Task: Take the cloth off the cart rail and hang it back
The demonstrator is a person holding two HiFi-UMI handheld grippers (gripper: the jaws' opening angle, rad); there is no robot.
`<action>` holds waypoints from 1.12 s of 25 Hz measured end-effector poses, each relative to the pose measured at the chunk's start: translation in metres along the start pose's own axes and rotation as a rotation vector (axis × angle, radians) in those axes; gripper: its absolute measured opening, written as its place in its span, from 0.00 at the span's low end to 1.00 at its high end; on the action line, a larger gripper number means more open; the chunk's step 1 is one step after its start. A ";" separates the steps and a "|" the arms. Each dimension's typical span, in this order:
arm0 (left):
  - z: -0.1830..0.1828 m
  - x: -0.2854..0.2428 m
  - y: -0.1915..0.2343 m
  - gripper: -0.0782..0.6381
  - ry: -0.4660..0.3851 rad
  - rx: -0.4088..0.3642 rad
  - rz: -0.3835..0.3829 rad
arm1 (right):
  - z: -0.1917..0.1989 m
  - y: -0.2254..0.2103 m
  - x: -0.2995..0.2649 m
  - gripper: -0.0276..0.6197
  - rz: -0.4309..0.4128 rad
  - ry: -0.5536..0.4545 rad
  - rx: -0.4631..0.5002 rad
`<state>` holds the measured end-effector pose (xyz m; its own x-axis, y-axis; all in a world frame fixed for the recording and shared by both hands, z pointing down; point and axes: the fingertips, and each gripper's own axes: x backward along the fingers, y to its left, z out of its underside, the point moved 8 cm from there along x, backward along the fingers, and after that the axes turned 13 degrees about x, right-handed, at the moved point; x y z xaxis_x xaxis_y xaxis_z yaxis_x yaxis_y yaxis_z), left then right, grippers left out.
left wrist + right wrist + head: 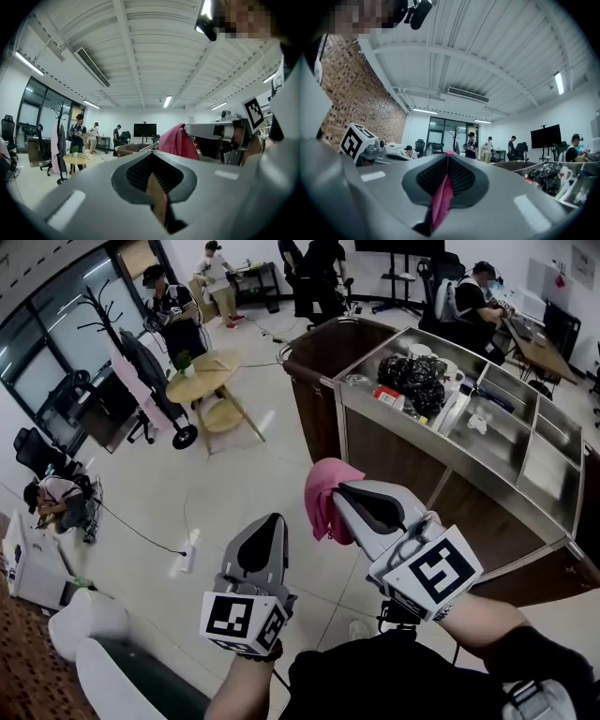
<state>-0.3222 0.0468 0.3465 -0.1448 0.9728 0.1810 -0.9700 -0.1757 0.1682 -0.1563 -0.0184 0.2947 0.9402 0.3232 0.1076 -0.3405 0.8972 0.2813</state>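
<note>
A pink cloth [323,496] hangs in the air from the tip of my right gripper [341,491], which is shut on it. In the right gripper view a pink fold [442,199] shows pinched between the jaws of that gripper [447,157]. My left gripper [273,521] is held beside it, lower and to the left, with its jaws together and nothing seen between them. The left gripper view shows its own closed jaws [152,161] and the cloth [176,140] draped off the right gripper [188,129]. The brown cart [403,456] with its metal rail [319,381] stands ahead to the right, apart from the cloth.
The cart's top trays [511,427] hold black bags [412,376], bottles and small items. A round wooden table [202,376] and a coat rack [103,315] stand at the left. A power strip [187,559] and cable lie on the floor. Several people are at the room's edges.
</note>
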 end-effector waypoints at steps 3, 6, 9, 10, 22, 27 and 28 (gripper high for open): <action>0.001 -0.016 0.025 0.11 -0.001 0.016 0.018 | 0.003 -0.013 -0.027 0.05 0.032 -0.057 0.082; -0.008 -0.021 0.050 0.11 0.003 0.032 0.038 | -0.002 -0.006 -0.052 0.05 0.042 -0.003 0.043; -0.022 -0.020 0.076 0.11 0.014 0.051 0.070 | -0.016 0.000 -0.078 0.05 0.069 -0.071 0.130; -0.025 -0.022 0.085 0.11 0.017 0.055 0.081 | -0.018 0.000 -0.087 0.05 0.080 -0.080 0.146; -0.076 -0.018 0.237 0.11 0.042 0.076 0.211 | -0.043 0.055 -0.233 0.05 0.201 -0.019 0.153; -0.083 -0.016 0.276 0.11 0.052 0.082 0.251 | -0.042 0.076 -0.267 0.05 0.242 0.076 0.075; -0.085 -0.015 0.284 0.11 0.053 0.084 0.260 | -0.043 0.080 -0.274 0.05 0.250 0.077 0.079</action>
<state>-0.6124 -0.0051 0.3094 -0.3986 0.8998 0.1775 -0.8799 -0.4298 0.2027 -0.4410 -0.0224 0.2469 0.8233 0.5566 0.1111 -0.5590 0.7612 0.3288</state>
